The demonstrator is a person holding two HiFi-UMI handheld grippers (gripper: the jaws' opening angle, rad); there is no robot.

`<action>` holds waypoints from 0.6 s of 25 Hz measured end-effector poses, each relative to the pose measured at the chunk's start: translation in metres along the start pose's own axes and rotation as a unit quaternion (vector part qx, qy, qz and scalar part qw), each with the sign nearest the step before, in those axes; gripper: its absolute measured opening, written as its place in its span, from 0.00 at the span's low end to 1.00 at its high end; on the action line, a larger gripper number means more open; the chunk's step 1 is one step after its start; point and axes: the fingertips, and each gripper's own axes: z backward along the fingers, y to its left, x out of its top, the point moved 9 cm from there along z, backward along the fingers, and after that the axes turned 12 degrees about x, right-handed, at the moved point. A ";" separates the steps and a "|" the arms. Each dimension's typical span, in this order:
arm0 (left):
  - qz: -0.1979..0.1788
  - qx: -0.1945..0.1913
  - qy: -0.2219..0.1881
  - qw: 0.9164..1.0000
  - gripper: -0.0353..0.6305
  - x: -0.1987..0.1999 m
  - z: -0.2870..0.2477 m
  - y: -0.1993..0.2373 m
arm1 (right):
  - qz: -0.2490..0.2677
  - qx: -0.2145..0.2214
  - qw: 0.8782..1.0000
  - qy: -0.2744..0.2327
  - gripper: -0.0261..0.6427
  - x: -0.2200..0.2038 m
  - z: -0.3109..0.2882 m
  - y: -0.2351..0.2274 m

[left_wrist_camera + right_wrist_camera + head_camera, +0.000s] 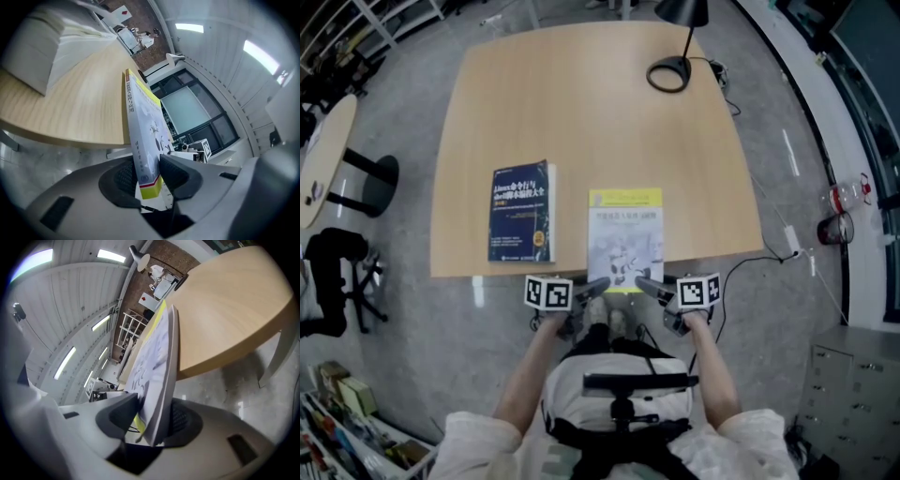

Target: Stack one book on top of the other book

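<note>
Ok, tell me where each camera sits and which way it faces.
Head view: on the person's head, facing steeply down at the table, blue book and yellow-topped book; forearms, left gripper and right gripper show.
Left gripper view: rides the left gripper, looks along its jaws, closed on the yellow-topped book's near edge.
Right gripper view: rides the right gripper, likewise, from the other side.
Shared: both gripper views show that book and the table.

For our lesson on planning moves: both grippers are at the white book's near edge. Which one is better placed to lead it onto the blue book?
Left, probably. The left gripper and right gripper both clamp the white book, but the left is on the side nearer the blue book.
</note>
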 end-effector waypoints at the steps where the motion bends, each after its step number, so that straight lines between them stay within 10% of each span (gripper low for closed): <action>1: -0.003 0.002 -0.004 1.000 0.25 0.000 0.001 -0.001 | 0.007 -0.002 1.000 -0.002 0.28 0.000 0.000 0.001; 15: -0.097 0.056 -0.061 0.992 0.22 0.000 0.016 -0.029 | 0.117 -0.035 0.992 0.020 0.20 0.003 0.003 0.033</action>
